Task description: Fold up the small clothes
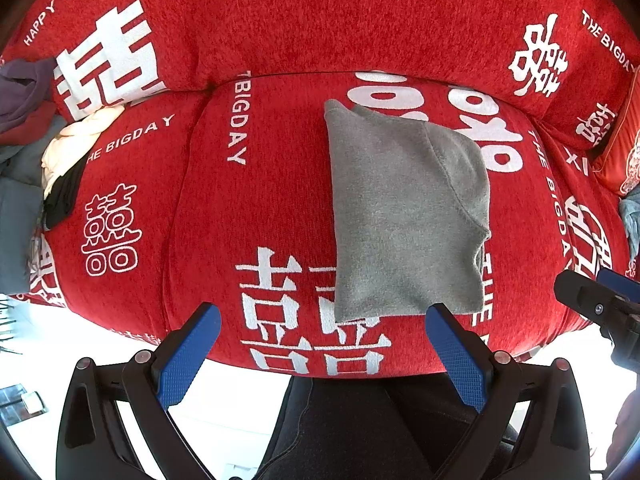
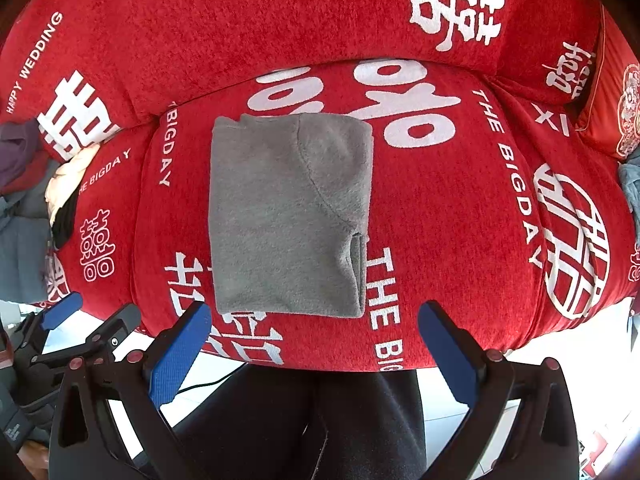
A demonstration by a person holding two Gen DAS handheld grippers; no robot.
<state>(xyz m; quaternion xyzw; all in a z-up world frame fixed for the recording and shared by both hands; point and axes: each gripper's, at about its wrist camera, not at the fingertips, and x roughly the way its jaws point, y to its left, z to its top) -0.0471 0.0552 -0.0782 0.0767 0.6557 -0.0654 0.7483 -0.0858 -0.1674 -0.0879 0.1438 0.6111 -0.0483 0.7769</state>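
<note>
On red sofa cover (image 1: 280,208), folded grey garment (image 1: 404,216) lies flat.

Red sofa cover (image 1: 280,200) printed "THE BIGDAY", "HAPPY WEDDING", white double-happiness characters

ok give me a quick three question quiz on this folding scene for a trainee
1. True or false: the grey garment lies folded on the red sofa cover.
2. Which is holding the garment? A) left hand-held gripper B) right hand-held gripper C) neither
3. Fill in: the pile of other clothes lies to the garment's ____ in both views.

Key: 1 true; 2 C, both are open and short of the cloth; 3 left.
</note>
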